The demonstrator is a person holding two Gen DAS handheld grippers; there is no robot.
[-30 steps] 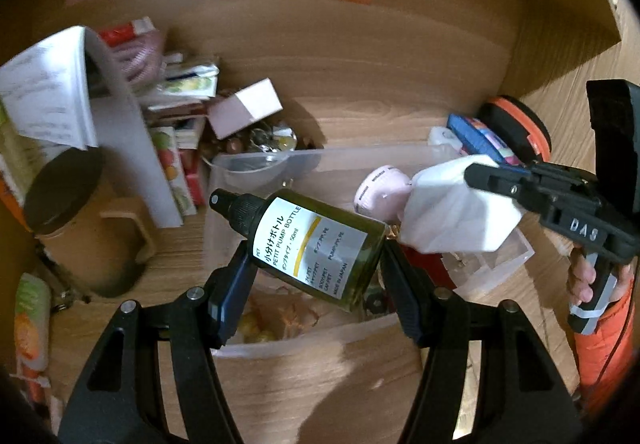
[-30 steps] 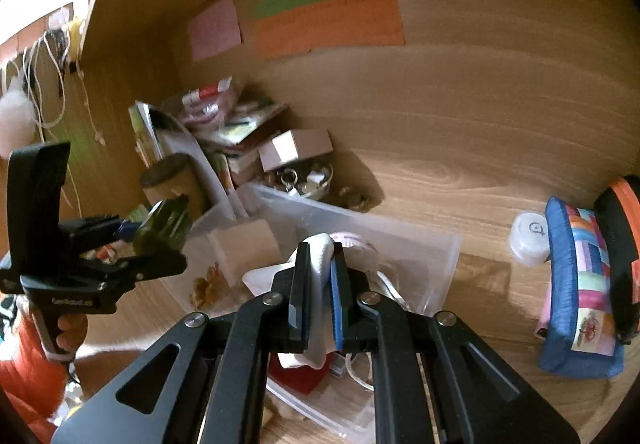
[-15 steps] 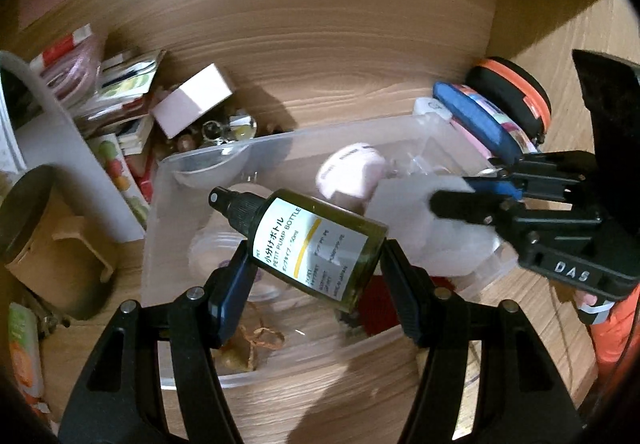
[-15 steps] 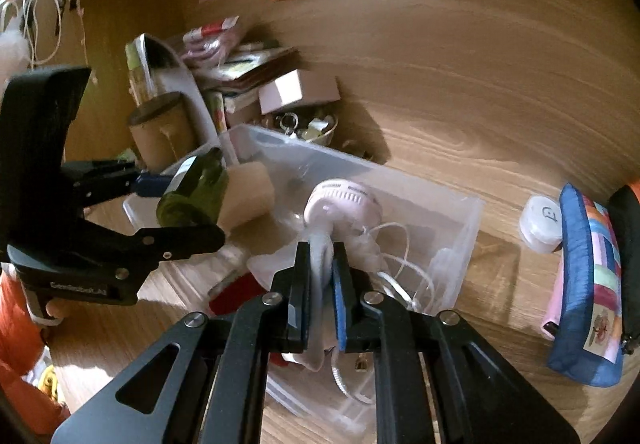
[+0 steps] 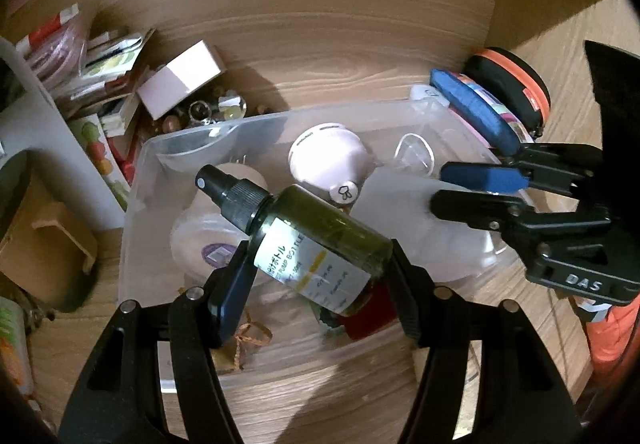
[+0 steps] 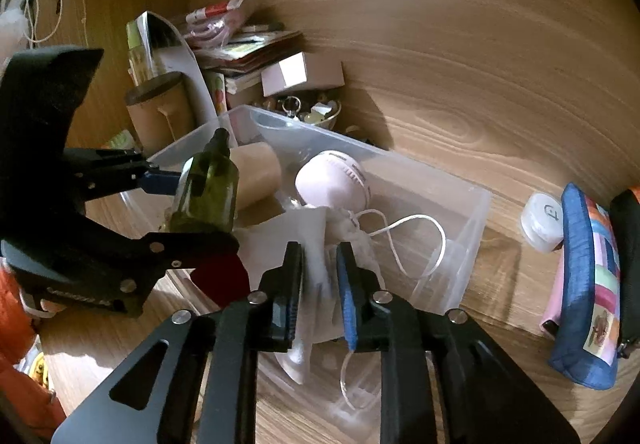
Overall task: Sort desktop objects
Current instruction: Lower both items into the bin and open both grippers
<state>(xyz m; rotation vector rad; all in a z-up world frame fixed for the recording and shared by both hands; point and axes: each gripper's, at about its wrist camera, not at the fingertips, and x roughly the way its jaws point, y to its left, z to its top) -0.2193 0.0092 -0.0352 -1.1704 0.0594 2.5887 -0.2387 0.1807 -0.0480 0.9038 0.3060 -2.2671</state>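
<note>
Our left hand-held gripper [image 5: 316, 268] clamps the green bottle [image 5: 316, 244]; only our right view shows the right hand-held gripper [image 6: 318, 268] parted around white cloth [image 6: 316, 264].

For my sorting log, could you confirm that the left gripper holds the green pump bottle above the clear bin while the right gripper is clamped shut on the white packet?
Not quite. The right gripper has its fingers parted around the white packet, as the right wrist view shows. The left gripper does hold the green pump bottle above the clear bin.
</note>
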